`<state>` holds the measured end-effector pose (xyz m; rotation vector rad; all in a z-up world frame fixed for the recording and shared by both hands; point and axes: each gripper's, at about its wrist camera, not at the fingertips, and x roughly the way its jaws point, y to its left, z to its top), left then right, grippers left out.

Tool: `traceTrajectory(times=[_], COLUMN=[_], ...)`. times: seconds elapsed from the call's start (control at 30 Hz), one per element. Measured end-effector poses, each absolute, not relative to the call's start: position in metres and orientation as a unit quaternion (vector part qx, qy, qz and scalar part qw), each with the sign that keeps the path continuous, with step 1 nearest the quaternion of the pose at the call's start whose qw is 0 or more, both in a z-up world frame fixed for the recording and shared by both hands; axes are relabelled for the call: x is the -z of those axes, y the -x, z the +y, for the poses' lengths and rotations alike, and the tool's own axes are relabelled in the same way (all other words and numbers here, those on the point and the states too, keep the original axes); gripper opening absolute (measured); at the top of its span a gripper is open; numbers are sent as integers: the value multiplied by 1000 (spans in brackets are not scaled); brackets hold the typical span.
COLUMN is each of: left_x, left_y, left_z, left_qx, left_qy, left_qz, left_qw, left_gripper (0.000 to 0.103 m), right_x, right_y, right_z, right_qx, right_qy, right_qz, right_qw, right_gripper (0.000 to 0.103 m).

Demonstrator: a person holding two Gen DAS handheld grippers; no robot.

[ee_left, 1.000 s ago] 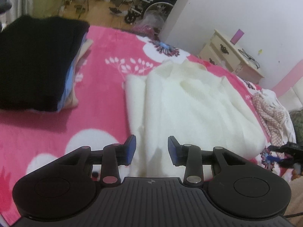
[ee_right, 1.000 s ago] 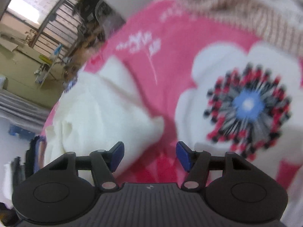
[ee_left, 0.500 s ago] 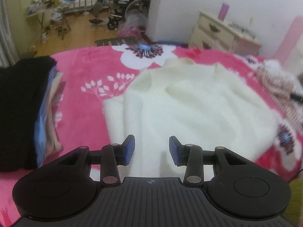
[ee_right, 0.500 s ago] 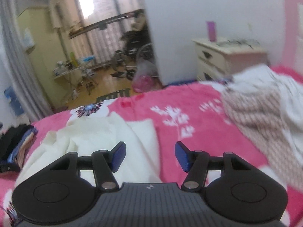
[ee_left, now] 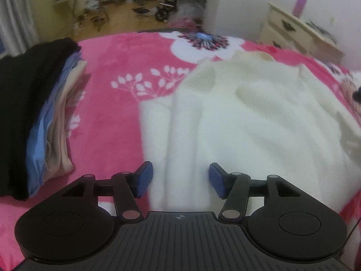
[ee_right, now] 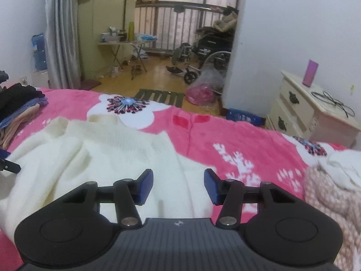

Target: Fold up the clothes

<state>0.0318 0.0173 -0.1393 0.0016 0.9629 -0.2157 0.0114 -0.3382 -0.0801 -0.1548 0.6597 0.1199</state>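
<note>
Only right view shows pink knit (ee_right: 331, 205) (beside sweater (ee_right: 101, 158)).

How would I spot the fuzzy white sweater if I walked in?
Look at the big bed with the pink flowered blanket. The cream knit sweater lies spread out in its middle. The stack of folded clothes beside it is dark on top, and the pinkish patterned garment is bunched up.

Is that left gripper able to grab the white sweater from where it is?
Probably yes. The left gripper has its jaws open with the white sweater right ahead, and nothing lies between them.
</note>
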Motion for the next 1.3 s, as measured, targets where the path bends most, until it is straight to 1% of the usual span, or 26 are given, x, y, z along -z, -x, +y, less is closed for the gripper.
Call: traceTrajectory(times=[0.23, 0.33, 0.4, 0.47, 0.5, 0.57, 0.6, 0.63, 0.7, 0.77, 0.87, 0.93, 1.0, 1.03, 1.07, 1.1, 1.13, 1.17, 1.2, 1.23, 1.3], left_x=[141, 136, 133, 134, 136, 141, 143, 144, 145, 147, 147, 147, 146, 146, 146, 146, 147, 147, 148, 148, 146], left_y=[-32, -28, -25, -23, -22, -21, -20, -19, -19, -20, -22, -22, -23, -23, -24, -24, -24, -24, -24, -24, -22], left_z=[11, 8, 6, 4, 2, -2, -4, -5, -7, -7, -8, -8, -8, -7, -7, -7, -6, -6, -5, -3, -1], left_qx=[101, 111, 121, 135, 138, 141, 143, 145, 150, 153, 152, 149, 143, 140, 139, 137, 137, 136, 136, 136, 140], left_qy=[-21, -48, -61, -68, -72, -90, -99, -105, -113, -116, -116, -116, -113, -111, -110, -109, -107, -107, -106, -104, -95], left_qz=[424, 406, 398, 401, 403, 403, 398, 394, 389, 388, 390, 390, 391, 391, 392, 391, 390, 388, 385, 383, 376], left_qw=[900, 906, 907, 904, 902, 900, 901, 901, 902, 901, 901, 901, 902, 903, 903, 903, 904, 905, 907, 908, 911], left_gripper=[55, 51, 51, 51, 51, 50, 49, 45, 40, 34, 29, 26, 23, 21, 21, 21, 19, 18, 17, 14, 11], right_x=[101, 112, 119, 133, 141, 148, 146, 144, 135, 124, 120, 120, 127, 132, 136, 142, 147, 150, 153, 152, 138], right_y=[-37, -47, -53, -66, -74, -82, -82, -82, -76, -69, -62, -60, -66, -71, -76, -81, -87, -92, -97, -99, -92], right_z=[-311, -297, -287, -283, -284, -287, -291, -294, -305, -321, -328, -327, -314, -308, -304, -301, -301, -305, -308, -313, -325], right_qx=[-94, -112, -124, -125, -126, -118, -107, -96, -69, -62, -88, -109, -124, -130, -137, -141, -139, -135, -130, -124, -106], right_qy=[154, 188, 211, 223, 219, 215, 211, 206, 194, 143, 110, 106, 131, 140, 146, 154, 153, 140, 127, 109, 64], right_qz=[333, 331, 329, 345, 359, 374, 373, 373, 360, 362, 367, 371, 378, 380, 382, 385, 390, 397, 404, 405, 389], right_qw=[926, 918, 912, 903, 899, 894, 897, 900, 910, 919, 919, 916, 908, 905, 902, 899, 897, 897, 897, 899, 913], right_gripper=[52, 52, 52, 51, 49, 7, 3, 0, 0, 0, 1, 5, 23, 42, 48, 49, 43, 24, 14, 8, 7])
